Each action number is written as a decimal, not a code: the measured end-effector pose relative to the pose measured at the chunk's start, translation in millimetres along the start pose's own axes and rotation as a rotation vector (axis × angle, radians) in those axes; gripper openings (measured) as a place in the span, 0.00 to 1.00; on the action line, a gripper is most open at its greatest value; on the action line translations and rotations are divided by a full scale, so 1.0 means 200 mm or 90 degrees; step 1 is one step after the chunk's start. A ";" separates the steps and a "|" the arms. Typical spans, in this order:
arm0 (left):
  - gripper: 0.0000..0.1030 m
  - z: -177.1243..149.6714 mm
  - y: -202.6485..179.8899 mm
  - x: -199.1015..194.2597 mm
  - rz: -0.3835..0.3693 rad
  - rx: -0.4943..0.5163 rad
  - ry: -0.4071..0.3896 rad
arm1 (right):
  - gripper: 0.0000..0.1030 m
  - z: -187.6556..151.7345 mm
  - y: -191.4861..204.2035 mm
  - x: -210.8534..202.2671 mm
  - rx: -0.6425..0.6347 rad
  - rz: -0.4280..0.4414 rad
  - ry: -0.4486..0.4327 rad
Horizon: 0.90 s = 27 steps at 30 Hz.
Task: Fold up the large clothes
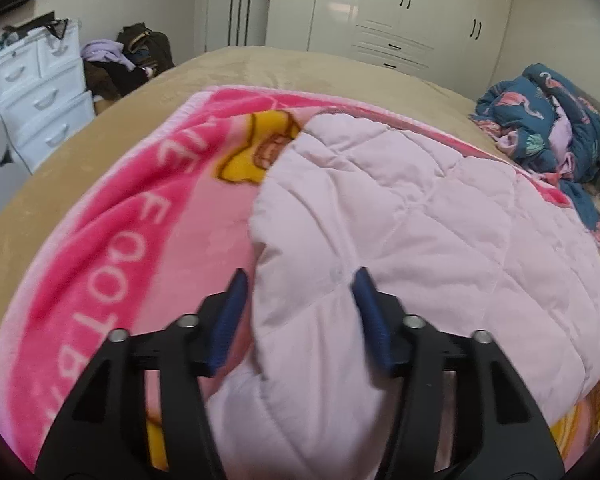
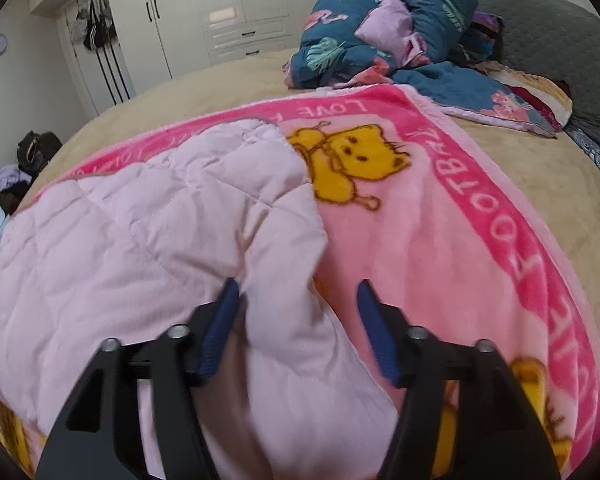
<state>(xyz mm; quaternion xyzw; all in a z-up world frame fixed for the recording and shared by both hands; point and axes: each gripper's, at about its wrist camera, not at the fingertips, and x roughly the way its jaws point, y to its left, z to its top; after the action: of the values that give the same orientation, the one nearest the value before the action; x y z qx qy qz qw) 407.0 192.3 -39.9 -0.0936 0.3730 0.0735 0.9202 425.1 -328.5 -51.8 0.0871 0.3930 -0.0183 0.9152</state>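
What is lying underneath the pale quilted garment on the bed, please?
A pink blanket with yellow bears lies under the garment, itself on the tan bed cover. The blanket's middle is covered, so its print there cannot be seen.

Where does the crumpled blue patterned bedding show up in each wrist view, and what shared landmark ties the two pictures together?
Left wrist view: blue patterned bedding sits at the right edge, upper half, on the tan bed cover.
Right wrist view: the same bedding fills the top centre-right, against the grey headboard.
Shared landmark: the white wardrobe behind the bed.
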 end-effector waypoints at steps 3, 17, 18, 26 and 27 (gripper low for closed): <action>0.62 0.01 0.02 -0.09 0.013 -0.003 -0.007 | 0.84 -0.02 -0.04 -0.11 0.017 0.023 -0.015; 0.91 -0.04 -0.01 -0.63 0.021 -0.008 -0.089 | 0.96 -0.09 0.01 -0.70 -0.030 0.125 -0.136; 0.91 -0.05 -0.02 -0.65 0.019 -0.004 -0.090 | 0.96 -0.10 0.01 -0.73 -0.030 0.128 -0.140; 0.91 -0.23 -0.10 -0.76 -0.003 0.026 -0.085 | 0.96 -0.18 -0.02 -0.88 -0.020 0.146 -0.156; 0.91 -0.25 -0.11 -0.75 -0.011 0.027 -0.076 | 0.96 -0.20 -0.02 -0.89 -0.018 0.147 -0.153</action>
<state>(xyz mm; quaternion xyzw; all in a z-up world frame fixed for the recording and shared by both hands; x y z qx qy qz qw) 270.3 149.4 32.7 -0.0732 0.3181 0.0630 0.9431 273.2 -332.1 50.2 0.1159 0.2679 0.0826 0.9529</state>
